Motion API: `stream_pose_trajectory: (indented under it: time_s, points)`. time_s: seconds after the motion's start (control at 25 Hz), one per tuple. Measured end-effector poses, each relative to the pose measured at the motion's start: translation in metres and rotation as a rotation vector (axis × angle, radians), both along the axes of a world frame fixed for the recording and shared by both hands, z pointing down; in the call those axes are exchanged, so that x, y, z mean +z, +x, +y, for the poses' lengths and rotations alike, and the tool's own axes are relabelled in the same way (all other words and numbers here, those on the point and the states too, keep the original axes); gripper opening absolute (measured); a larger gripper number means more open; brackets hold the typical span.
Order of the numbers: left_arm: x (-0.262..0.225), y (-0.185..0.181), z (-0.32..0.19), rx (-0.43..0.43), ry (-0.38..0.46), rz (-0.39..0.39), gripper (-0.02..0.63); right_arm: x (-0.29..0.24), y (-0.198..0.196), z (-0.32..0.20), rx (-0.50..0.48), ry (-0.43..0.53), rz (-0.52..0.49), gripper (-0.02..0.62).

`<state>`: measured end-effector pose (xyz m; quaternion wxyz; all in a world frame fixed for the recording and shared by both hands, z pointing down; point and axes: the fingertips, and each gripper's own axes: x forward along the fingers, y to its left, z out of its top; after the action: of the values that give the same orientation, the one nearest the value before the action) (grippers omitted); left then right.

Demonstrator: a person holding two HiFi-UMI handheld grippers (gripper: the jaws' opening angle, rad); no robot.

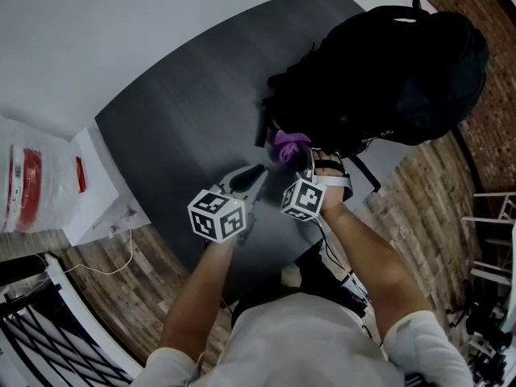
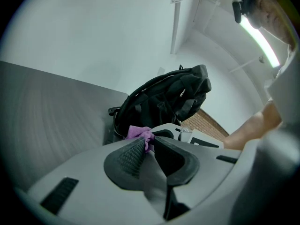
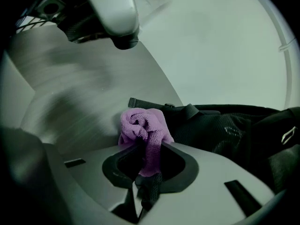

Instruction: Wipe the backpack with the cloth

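Note:
A black backpack (image 1: 387,71) lies on the far right part of the dark table (image 1: 177,127); it also fills the middle of the left gripper view (image 2: 164,102) and the right side of the right gripper view (image 3: 234,130). My right gripper (image 1: 305,155) is shut on a bunched purple cloth (image 1: 289,144), which sits right at the backpack's near edge. The cloth (image 3: 143,125) bulges out between that gripper's jaws (image 3: 149,148). My left gripper (image 1: 255,176) hovers over the table just left of it, its jaws (image 2: 148,140) nearly together with a narrow gap and nothing between them.
A black strap (image 1: 262,124) of the backpack hangs down onto the table near the cloth. A white bag with something red inside (image 1: 32,185) lies on a low white surface to the left. A black metal rack (image 1: 48,329) stands on the wooden floor.

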<state>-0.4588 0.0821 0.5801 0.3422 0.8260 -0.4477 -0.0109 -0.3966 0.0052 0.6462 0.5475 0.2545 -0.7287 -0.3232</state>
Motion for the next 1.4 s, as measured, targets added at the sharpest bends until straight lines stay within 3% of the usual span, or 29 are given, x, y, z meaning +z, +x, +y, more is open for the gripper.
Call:
stream_pose_trajectory:
  time_s: [0.84, 1.08, 1.2, 1.4]
  points:
    - [-0.007, 0.072, 0.009, 0.097, -0.003, -0.023, 0.041, 0.011, 0.116, 0.013, 0.089, -0.004, 0.039, 0.081]
    - [-0.01, 0.087, 0.013, 0.126, -0.002, -0.032, 0.041, 0.01, 0.13, 0.014, 0.079, 0.007, 0.059, 0.081]
    - [-0.014, 0.093, 0.015, 0.135, 0.003, -0.038, 0.041, 0.009, 0.148, 0.012, 0.119, 0.009, 0.062, 0.081]
    - [-0.017, 0.099, 0.017, 0.156, 0.011, -0.044, 0.041, -0.001, 0.194, 0.006, 0.27, 0.019, 0.036, 0.081]
